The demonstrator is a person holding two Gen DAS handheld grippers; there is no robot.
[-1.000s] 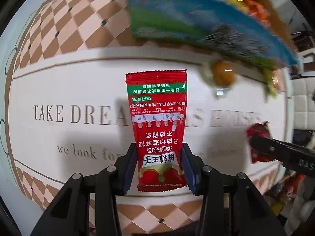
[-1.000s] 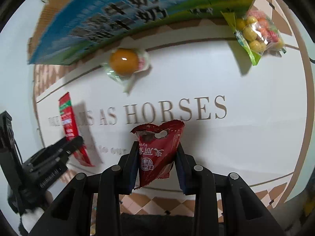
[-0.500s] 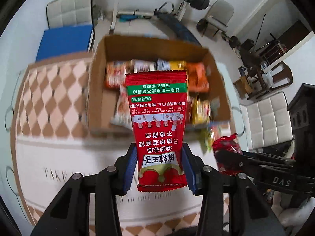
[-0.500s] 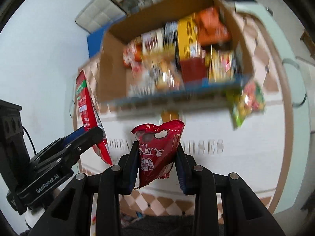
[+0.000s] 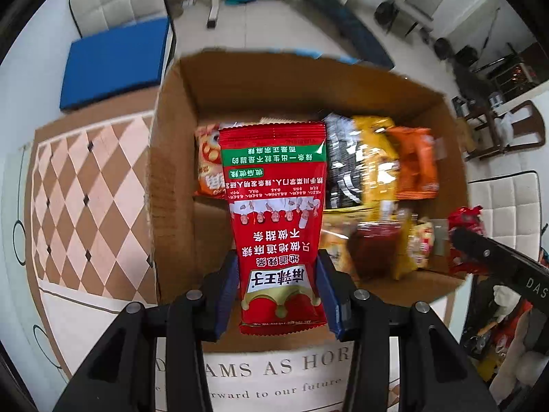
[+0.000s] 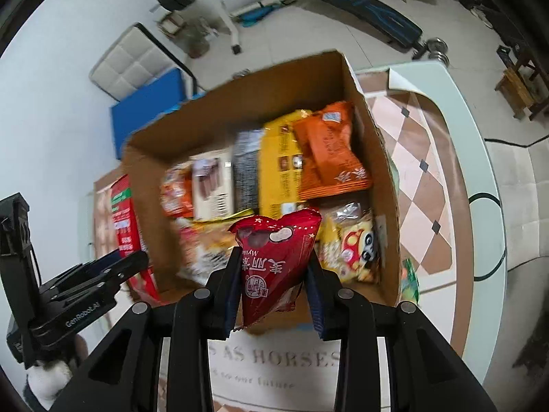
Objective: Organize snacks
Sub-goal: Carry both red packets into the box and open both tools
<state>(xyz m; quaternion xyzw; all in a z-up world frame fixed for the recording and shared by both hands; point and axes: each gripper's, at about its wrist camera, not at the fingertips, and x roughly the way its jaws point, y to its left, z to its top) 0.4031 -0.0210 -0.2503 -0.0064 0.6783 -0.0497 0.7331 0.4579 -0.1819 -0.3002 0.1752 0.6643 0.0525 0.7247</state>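
My left gripper (image 5: 278, 292) is shut on a tall red snack packet with a green band (image 5: 276, 213), held over the left part of an open cardboard box (image 5: 171, 171). My right gripper (image 6: 272, 292) is shut on a dark red crumpled snack bag (image 6: 274, 261), held over the near side of the same box (image 6: 377, 144). Several snack packets lie in the box, among them an orange one (image 6: 329, 151) and a yellow one (image 6: 278, 168). The right gripper with its bag (image 5: 463, 240) shows at the right edge of the left wrist view. In the right wrist view the left gripper (image 6: 130, 264) holds its red packet (image 6: 125, 219) at the left.
The box stands on a table with a checked, lettered mat (image 5: 85, 199). A green-edged sweet bag (image 6: 410, 278) lies by the box's near right corner. Beyond the table are a blue pad (image 5: 113, 61), white chairs (image 5: 116, 0) and a weight bench (image 6: 357, 0).
Both grippers have risen and moved forward from above the lettered mat to over the open box, each keeping its packet. The inside of the box has come into view.
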